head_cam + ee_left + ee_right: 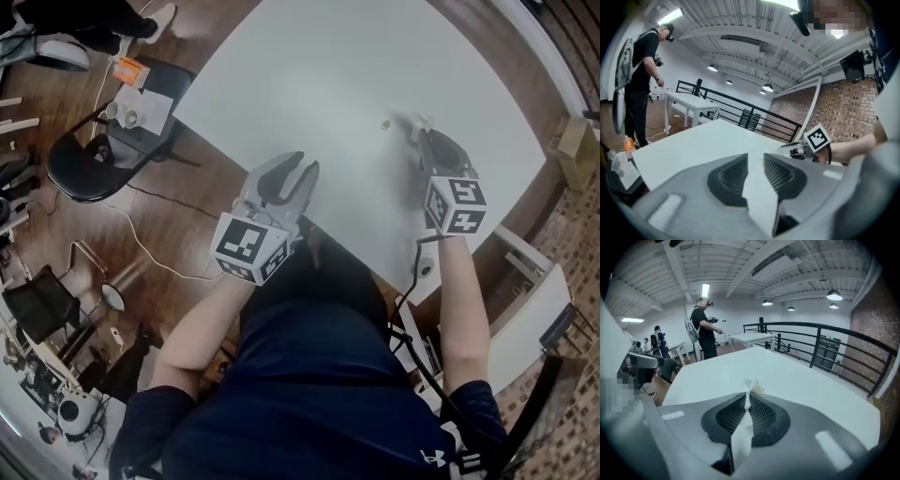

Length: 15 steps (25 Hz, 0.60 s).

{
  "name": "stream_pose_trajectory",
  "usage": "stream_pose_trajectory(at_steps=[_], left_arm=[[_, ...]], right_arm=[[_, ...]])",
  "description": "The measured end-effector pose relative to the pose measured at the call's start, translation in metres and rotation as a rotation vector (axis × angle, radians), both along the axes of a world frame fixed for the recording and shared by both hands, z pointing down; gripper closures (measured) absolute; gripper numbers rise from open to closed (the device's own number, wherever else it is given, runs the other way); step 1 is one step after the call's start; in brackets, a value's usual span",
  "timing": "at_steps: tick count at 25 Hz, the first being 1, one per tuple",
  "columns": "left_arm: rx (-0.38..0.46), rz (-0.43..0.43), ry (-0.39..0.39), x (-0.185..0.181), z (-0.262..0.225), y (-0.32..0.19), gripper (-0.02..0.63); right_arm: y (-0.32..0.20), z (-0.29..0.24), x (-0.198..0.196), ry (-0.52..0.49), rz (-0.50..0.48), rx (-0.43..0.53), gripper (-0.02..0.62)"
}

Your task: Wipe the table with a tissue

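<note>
My right tongs (749,398) are clamped on the tissue (740,439), a thin white sheet squeezed into a crumpled strip. Its long axis runs along the jaws. A ragged tuft pokes out past the tips, pointing away from me over the right part of the surface (328,84). The pads gripping it are dark and meshed, set in grey plastic shells. My left tongs (755,161) hold nothing; their ribbed jaws stand slightly apart by the near edge. The surface is white, smooth and matt. A small tan speck (384,123) lies near the tuft.
</note>
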<state>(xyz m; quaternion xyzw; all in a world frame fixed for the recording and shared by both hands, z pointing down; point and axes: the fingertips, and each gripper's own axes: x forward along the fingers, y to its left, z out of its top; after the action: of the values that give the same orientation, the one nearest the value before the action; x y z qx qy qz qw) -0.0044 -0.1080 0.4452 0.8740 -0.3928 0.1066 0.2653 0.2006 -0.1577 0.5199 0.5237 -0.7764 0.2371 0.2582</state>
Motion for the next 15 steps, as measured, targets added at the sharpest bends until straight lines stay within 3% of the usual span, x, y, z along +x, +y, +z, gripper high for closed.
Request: stream_pose_trajectory(at_steps=[9, 15], left_arm=[[-0.046, -0.068, -0.002, -0.034, 0.016, 0.0, 0.502], [-0.054, -0.099, 0.015, -0.039, 0.01, -0.002, 0.503]], right_arm=[[-0.047, 0.039, -0.029, 0.301, -0.405, -0.073, 0.569], [-0.053, 0.054, -0.061, 0.363, -0.639, -0.119, 0.569]])
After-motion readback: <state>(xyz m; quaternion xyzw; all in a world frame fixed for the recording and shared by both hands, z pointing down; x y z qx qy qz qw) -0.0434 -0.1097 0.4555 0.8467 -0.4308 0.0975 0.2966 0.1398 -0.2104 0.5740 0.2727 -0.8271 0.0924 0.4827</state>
